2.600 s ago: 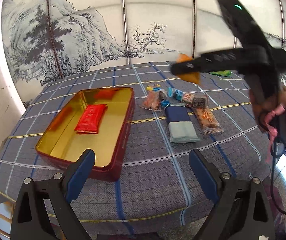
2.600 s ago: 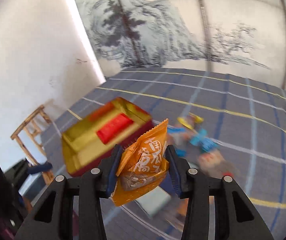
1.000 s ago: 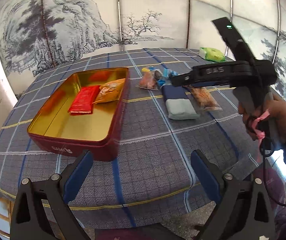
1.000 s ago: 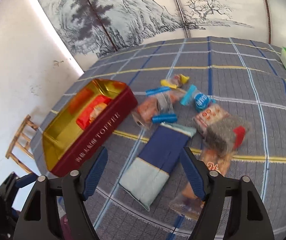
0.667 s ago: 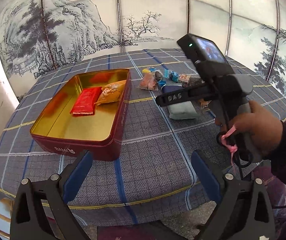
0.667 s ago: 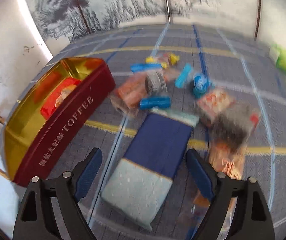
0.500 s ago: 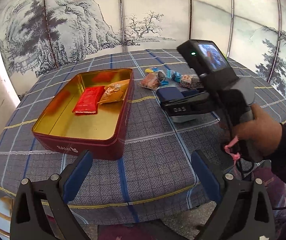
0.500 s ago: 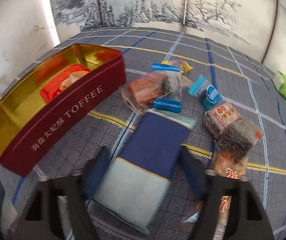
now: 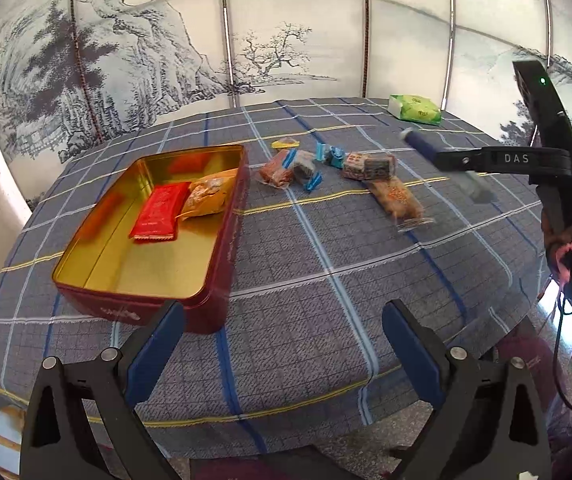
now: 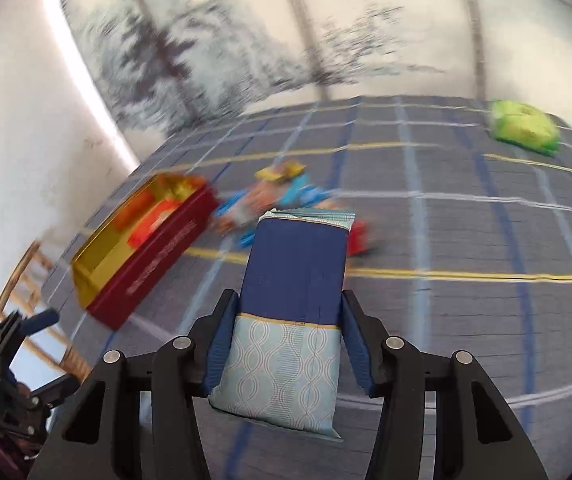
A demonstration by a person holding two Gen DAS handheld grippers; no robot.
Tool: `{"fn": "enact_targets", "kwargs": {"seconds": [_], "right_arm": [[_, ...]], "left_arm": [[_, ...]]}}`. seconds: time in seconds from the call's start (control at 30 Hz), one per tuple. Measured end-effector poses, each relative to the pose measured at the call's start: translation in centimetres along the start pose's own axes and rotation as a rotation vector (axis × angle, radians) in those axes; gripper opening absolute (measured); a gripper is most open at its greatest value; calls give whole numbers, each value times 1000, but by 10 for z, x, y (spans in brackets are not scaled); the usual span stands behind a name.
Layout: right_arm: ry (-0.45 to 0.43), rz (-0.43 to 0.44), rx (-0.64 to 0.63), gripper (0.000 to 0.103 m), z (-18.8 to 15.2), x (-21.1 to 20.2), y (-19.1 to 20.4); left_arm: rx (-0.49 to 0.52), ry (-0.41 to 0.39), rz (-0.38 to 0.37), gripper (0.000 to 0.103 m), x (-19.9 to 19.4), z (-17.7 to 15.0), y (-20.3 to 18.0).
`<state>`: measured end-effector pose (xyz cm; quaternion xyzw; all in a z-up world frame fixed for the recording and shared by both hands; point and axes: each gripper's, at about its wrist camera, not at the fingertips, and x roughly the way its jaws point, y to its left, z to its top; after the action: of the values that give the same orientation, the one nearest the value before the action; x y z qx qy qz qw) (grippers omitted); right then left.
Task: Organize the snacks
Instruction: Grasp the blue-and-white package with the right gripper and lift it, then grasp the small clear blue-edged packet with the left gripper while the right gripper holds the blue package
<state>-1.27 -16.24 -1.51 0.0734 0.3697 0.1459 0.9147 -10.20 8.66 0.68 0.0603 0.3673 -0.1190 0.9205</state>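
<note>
We see the right tool [image 10: 286,340] clamped on the blue snack packet [image 10: 292,304], lifted off the tabletop [image 10: 466,300]; its jaws have just closed on it. The left tool [image 9: 281,344] hangs open and empty. Next, we judge, comes carrying the packet to the tin [image 10: 145,256], ahead-left of the right tool, and releasing inside.

Round table [image 9: 318,264] fills mid-frame, covered by grey-blue plaid cloth [image 9: 366,240] with white, blue and yellow lines. Behind it, across the upper frame, a folding screen [image 9: 157,64] with ink landscape of pines and mountains, backlit. Plain white wall [image 10: 25,128] at left. Wooden chair [image 10: 33,280] at lower left, partly hidden. Daylight, bright.
</note>
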Motion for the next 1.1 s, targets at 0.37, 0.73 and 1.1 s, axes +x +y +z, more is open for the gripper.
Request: {"fn": "enact_targets", "kwargs": {"seconds": [0.37, 0.73, 1.1], "right_arm": [[64, -178, 106, 52, -13, 25, -97], [58, -142, 92, 52, -2, 41, -112], [28, -57, 140, 52, -4, 38, -122]], "left_arm": [[-23, 38, -58, 97, 31, 52, -16], [-207, 14, 14, 94, 111, 119, -15], [-444, 157, 64, 60, 199, 146, 2]]}}
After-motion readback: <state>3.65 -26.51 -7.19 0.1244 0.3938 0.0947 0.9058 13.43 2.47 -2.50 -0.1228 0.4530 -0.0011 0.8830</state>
